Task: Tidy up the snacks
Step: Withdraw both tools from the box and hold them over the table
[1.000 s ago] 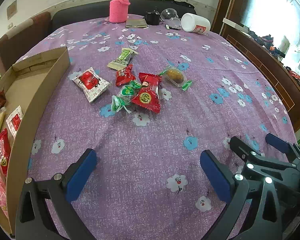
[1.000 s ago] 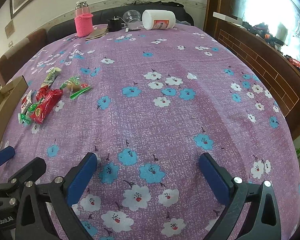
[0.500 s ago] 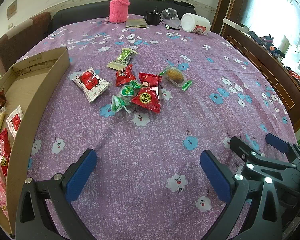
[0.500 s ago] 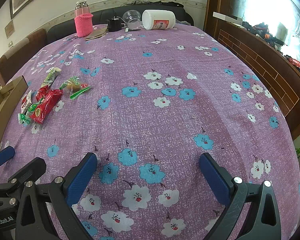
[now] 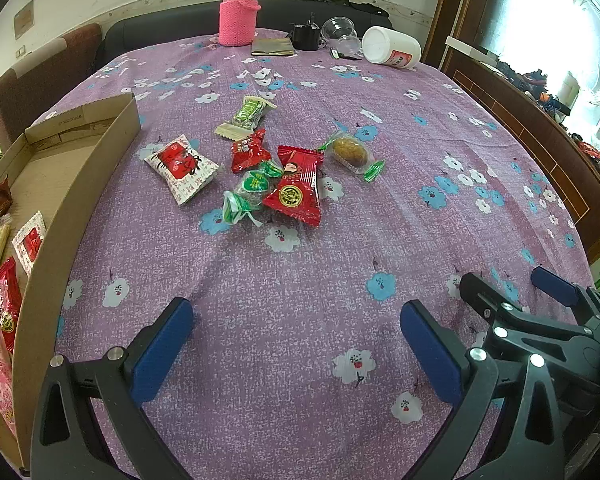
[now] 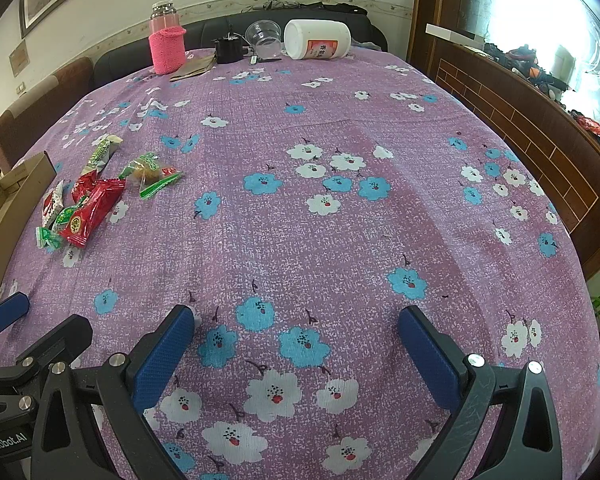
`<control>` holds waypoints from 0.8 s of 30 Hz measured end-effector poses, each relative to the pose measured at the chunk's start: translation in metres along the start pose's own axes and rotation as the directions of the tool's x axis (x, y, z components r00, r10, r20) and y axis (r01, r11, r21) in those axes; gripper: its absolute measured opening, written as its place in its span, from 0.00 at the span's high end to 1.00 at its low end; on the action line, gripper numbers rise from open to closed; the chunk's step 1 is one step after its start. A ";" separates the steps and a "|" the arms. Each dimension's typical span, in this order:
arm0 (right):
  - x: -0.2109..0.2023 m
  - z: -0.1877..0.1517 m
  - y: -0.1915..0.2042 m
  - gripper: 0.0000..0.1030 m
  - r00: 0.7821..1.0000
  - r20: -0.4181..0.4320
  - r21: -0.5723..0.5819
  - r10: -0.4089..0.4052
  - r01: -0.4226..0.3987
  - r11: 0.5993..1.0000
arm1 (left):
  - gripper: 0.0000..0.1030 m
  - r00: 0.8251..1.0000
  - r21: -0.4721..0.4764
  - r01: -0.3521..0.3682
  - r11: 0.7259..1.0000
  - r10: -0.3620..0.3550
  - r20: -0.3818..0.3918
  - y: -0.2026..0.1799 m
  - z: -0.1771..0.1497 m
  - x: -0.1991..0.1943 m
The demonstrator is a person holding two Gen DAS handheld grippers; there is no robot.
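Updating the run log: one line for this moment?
left gripper: open | right gripper: open | loose snacks on tablecloth | cardboard box partly filled

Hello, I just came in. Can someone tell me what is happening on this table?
A person is sorting snacks with a hand-held gripper in each hand. The left hand-held gripper and right hand-held gripper are both open, low over the purple tablecloth, holding nothing. Six wrapped snacks lie loose in a pile. Several more already lie in the cardboard box on the left.

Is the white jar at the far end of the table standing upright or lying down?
Lying down. The white jar rests on its side on the tablecloth, its round end facing left.
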State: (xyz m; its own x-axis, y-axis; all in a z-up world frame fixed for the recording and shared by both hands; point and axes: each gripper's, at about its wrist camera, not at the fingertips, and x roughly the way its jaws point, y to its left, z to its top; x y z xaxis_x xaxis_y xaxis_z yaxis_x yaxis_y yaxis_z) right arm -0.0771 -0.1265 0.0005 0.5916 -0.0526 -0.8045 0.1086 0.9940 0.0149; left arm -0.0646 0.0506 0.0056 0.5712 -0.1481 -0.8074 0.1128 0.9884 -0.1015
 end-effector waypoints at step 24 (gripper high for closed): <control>0.001 0.003 -0.009 0.01 1.000 -0.027 0.031 -0.002 0.003 1.000 | 0.01 0.998 0.013 0.052 0.999 -0.052 -0.035 0.002 -0.006 -0.010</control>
State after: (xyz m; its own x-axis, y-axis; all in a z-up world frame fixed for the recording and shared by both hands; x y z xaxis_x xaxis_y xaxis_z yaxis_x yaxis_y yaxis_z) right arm -0.0751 -0.1357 0.0011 0.5695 -0.0523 -0.8203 0.1354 0.9903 0.0308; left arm -0.0752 0.0539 0.0101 0.5359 -0.1976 -0.8208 0.1533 0.9788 -0.1356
